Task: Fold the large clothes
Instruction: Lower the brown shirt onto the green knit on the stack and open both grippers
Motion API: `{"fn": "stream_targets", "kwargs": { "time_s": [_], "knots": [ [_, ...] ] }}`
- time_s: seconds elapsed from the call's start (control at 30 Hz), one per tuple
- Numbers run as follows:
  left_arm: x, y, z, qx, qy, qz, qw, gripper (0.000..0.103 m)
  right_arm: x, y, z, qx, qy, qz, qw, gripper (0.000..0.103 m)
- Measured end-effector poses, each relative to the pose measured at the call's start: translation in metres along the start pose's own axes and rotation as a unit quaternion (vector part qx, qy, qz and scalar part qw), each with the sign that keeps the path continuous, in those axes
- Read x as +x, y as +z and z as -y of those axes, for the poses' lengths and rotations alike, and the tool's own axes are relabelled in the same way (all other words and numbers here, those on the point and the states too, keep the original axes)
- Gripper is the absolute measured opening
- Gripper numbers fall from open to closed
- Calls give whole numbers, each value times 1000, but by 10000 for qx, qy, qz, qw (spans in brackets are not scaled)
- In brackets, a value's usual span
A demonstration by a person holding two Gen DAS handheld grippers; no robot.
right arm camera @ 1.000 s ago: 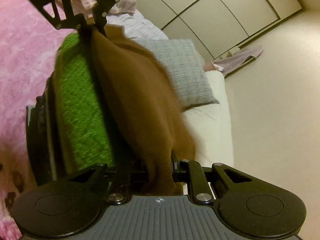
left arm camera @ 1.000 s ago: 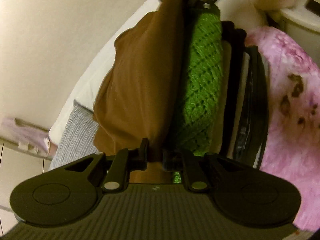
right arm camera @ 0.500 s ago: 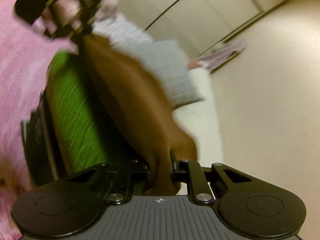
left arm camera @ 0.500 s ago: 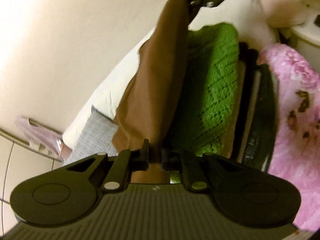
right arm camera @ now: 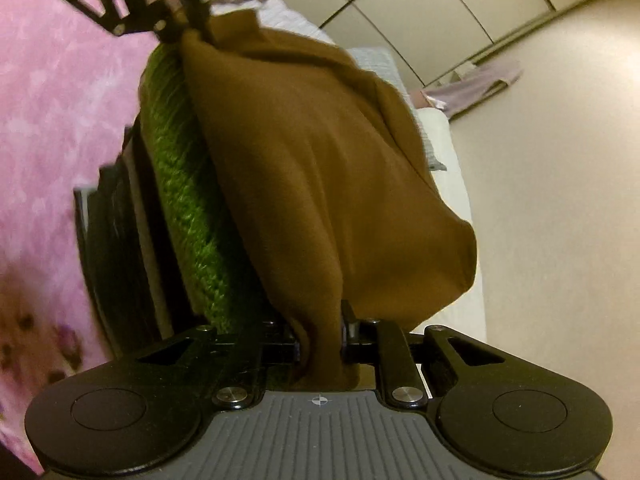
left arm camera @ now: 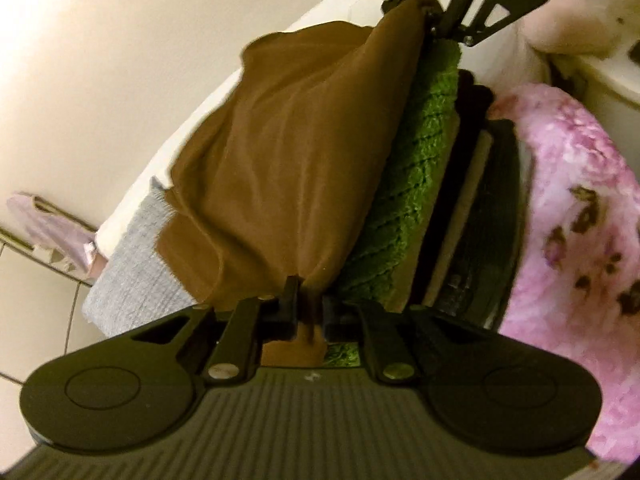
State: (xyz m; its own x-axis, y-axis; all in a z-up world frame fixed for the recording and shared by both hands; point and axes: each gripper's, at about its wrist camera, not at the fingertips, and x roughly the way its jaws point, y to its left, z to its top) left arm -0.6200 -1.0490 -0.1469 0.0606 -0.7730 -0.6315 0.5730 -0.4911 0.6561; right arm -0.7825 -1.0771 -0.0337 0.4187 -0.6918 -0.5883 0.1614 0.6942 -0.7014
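A brown garment (left arm camera: 288,168) hangs stretched between my two grippers, billowing out to one side. My left gripper (left arm camera: 306,304) is shut on one end of it. The right gripper (left arm camera: 424,12) shows at the top of the left wrist view, pinching the far end. In the right wrist view the brown garment (right arm camera: 320,184) fills the middle, my right gripper (right arm camera: 320,332) is shut on its near end, and the left gripper (right arm camera: 182,26) grips the far end at top left. Beside the cloth lies a folded green knit (left arm camera: 408,208), also seen as the green knit (right arm camera: 184,200).
The green knit tops a stack of dark folded clothes (left arm camera: 488,216) on a pink floral blanket (left arm camera: 580,232). A grey cushion (left arm camera: 132,264) and white mattress edge (right arm camera: 452,184) lie beyond the brown garment. Wardrobe doors (right arm camera: 420,12) and a lilac cloth (right arm camera: 476,84) on the floor stand farther off.
The brown garment has swung and spread wider between the grippers, now billowing outward. Both grippers stay shut on its ends, and the views have tilted.
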Motion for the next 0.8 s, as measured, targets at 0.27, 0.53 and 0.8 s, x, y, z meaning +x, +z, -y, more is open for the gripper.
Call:
{"fn": "stream_targets", "kwargs": {
  "time_s": [0.27, 0.53, 0.8],
  "knots": [
    [-16, 0, -20, -530, -225, -21, 9983, 22, -26, 0, 11, 160, -36, -170, 9997, 27],
    [-38, -18, -32, -1394, -277, -136, 9898, 22, -49, -14, 10, 518, 96, -273, 9982, 40],
    [-57, -35, -24, -2725, -359, -358, 9608, 23, -61, -20, -2, 1340, 452, -402, 9891, 52]
  ]
}}
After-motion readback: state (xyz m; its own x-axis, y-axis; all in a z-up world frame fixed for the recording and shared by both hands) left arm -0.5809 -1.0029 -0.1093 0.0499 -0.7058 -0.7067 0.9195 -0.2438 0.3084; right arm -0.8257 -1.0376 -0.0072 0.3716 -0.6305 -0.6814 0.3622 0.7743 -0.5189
